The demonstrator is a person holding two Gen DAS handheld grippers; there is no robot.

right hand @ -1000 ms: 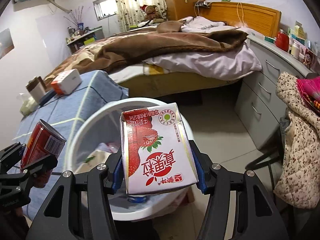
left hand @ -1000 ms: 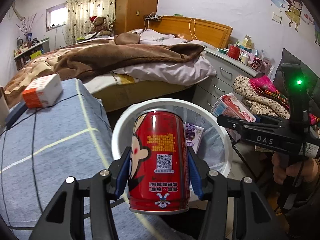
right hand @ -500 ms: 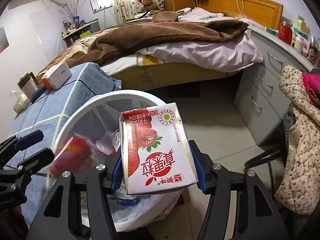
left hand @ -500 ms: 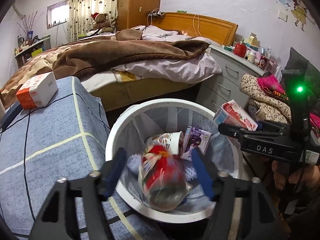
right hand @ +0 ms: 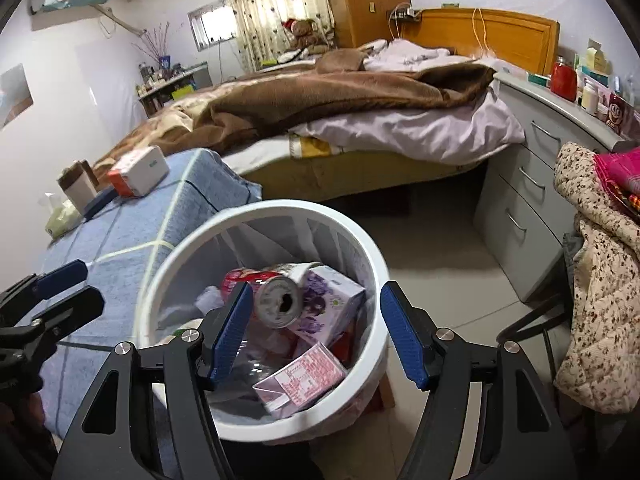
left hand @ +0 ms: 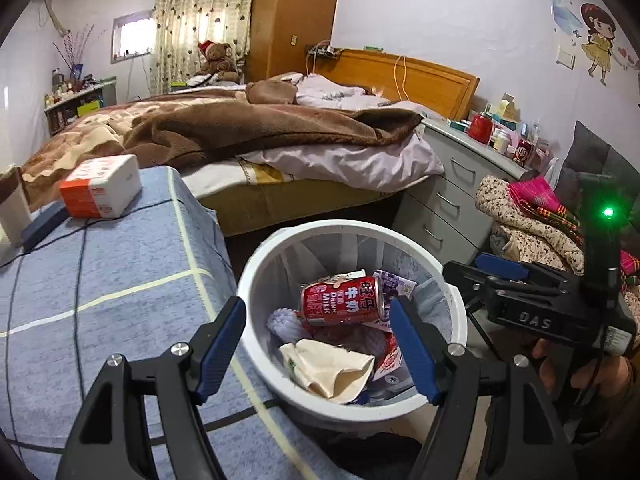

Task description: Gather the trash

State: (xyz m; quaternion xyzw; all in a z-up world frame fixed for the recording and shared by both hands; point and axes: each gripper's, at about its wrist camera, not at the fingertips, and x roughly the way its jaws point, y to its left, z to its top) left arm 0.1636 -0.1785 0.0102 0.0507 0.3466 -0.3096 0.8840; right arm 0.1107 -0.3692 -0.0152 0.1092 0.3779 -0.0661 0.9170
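Both tools point(left hand: 320, 344) point(right hand: 316, 328) gape empty above the can point(left hand: 342, 306) in the bin point(left hand: 256, 272)

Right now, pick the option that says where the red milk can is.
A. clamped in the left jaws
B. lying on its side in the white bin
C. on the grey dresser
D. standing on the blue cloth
B: the red milk can lies on its side atop the trash inside the white bin.
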